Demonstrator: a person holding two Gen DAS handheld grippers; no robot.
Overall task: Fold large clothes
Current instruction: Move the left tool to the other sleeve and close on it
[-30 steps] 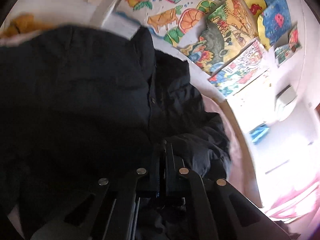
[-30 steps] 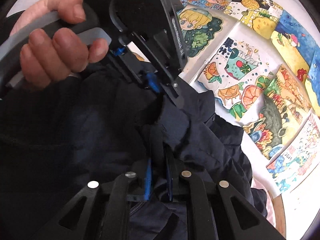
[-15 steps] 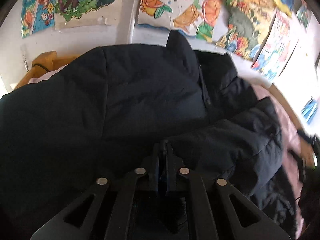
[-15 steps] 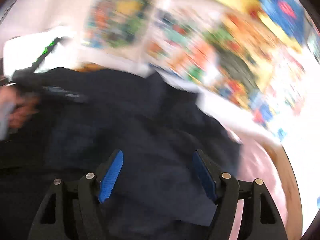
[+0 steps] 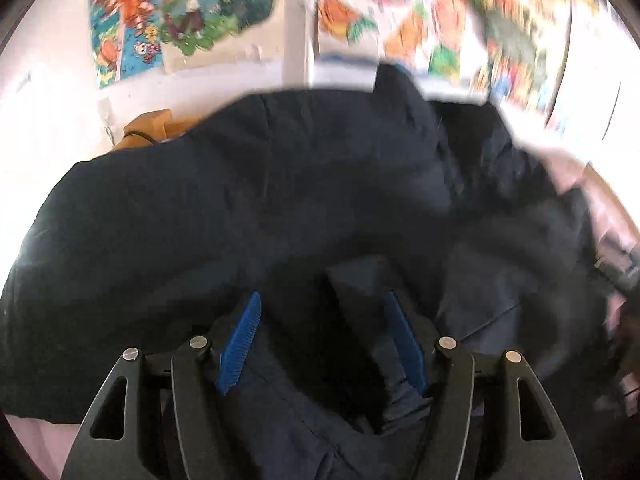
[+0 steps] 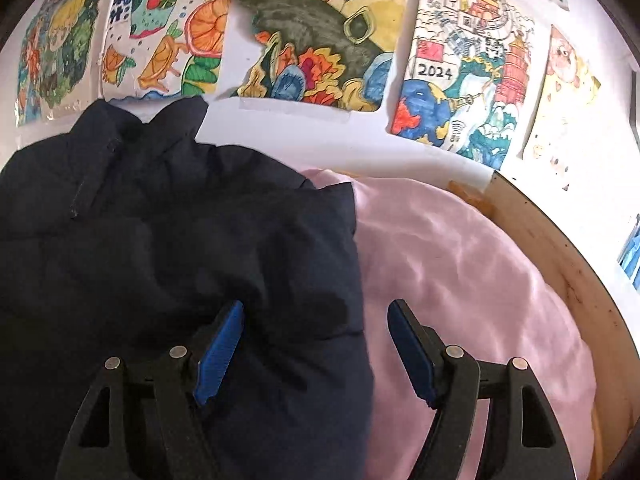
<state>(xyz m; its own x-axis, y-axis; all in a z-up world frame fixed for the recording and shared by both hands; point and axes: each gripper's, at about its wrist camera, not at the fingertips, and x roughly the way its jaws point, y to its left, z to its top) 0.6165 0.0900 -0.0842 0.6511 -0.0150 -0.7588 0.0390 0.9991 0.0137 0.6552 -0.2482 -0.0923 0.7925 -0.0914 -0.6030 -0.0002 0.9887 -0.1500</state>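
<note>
Jacket (image 5: 248,216) lies spread on pink bedding (image 6: 460,264), fold just laid. Left gripper (image 5: 324,340) has just been opening, fabric loose between its jaws; right gripper (image 6: 316,344) released over the jacket's edge. Next likely needs a fresh edge grasp.

matt quilted jacket (image 6: 180,240), satiny sheet (image 6: 460,264)

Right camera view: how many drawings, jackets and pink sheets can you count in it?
Drawings on the wall: 7, the first at the left edge, the last two cut off at the top right and right edges
Jacket, dark navy: 1
Pink sheet: 1
Total: 9
</note>
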